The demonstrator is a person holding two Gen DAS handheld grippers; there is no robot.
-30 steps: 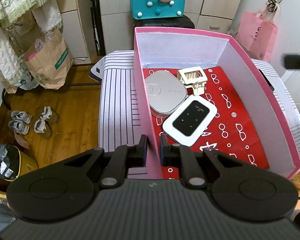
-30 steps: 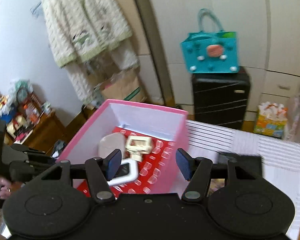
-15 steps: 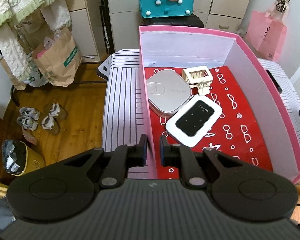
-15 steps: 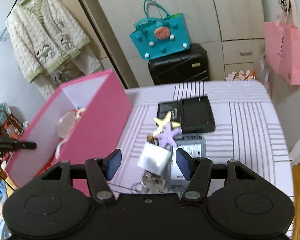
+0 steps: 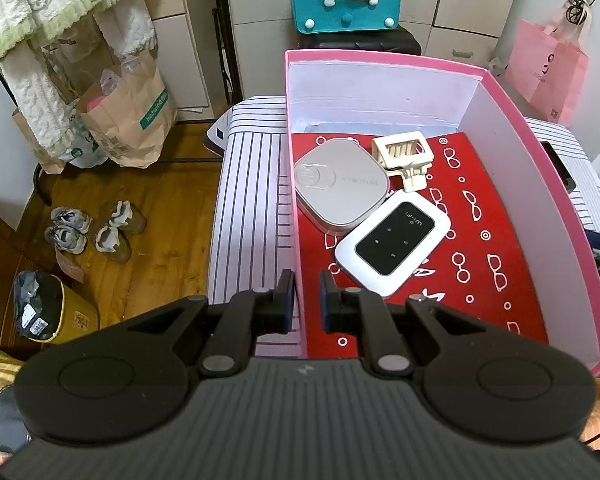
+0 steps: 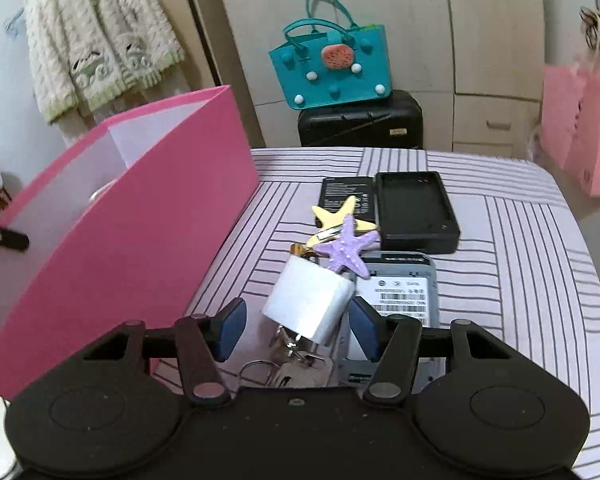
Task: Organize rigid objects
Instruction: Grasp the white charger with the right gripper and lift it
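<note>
- We pinch the near-left wall of the pink box [image 5: 293,208] with our left gripper [image 5: 303,300], one finger outside the wall and one inside, pressed together on it.
- The box stands on the striped tabletop [image 5: 248,200]; its floor carries a red lining printed with white glasses.
- Inside the box we see a grey rounded case [image 5: 340,184], a cream hair claw clip [image 5: 404,158] just beside it, and a white Wi-Fi router with a black face [image 5: 394,248] touching the case's near edge.
- Our right gripper [image 6: 296,326] hangs low over the tabletop [image 6: 520,280] to the right of the box [image 6: 140,216], jaws spread, its blue pads on either side of a white charger plug [image 6: 310,302]; the left pad is clear of it, and we cannot tell whether the right one touches.
- A metal key ring [image 6: 276,372] lies just below the plug.
- Beyond the plug sit a purple starfish [image 6: 346,248] overlapping a yellow starfish clip [image 6: 338,216], a grey battery with a barcode label [image 6: 400,292], and a black case [image 6: 416,212].
</note>
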